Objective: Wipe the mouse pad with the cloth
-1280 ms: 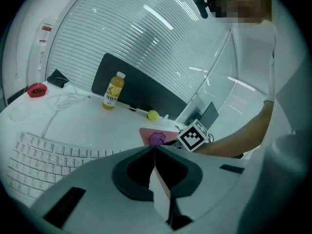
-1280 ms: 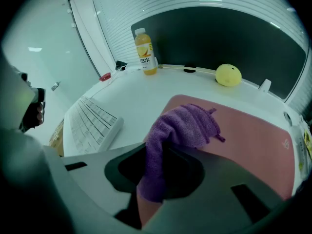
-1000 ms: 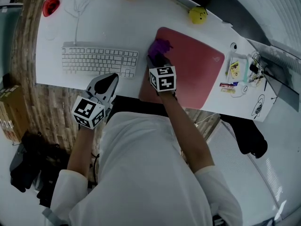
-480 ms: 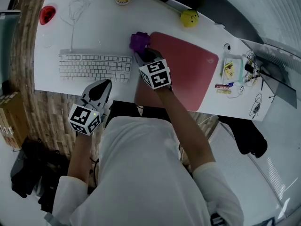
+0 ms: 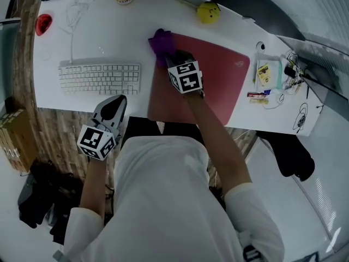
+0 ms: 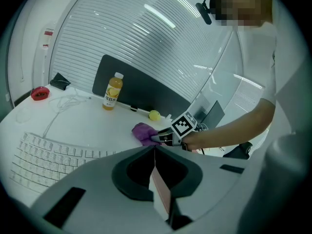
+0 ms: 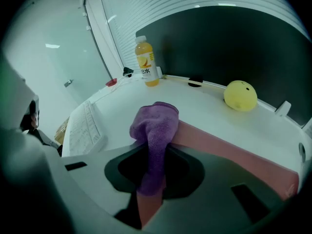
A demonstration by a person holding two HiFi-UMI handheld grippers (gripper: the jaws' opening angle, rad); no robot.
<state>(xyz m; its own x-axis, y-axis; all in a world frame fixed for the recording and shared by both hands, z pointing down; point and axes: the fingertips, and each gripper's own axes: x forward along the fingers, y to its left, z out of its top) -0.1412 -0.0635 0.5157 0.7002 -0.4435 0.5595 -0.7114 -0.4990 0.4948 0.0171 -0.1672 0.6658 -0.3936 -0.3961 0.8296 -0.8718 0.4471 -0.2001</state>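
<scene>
— Where was the cloth?
— Pinched in the right gripper, bunched on the pad's upper-left corner, at upper centre of the head view.
— And the left gripper?
— Jaws pressed together on nothing, at the desk's front edge, just below the keyboard.

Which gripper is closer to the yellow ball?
Right. The right gripper, shut on the purple cloth, is at the far left corner of the mouse pad, short of the yellow ball. The left gripper hangs on the near side of the keyboard, farther away.
</scene>
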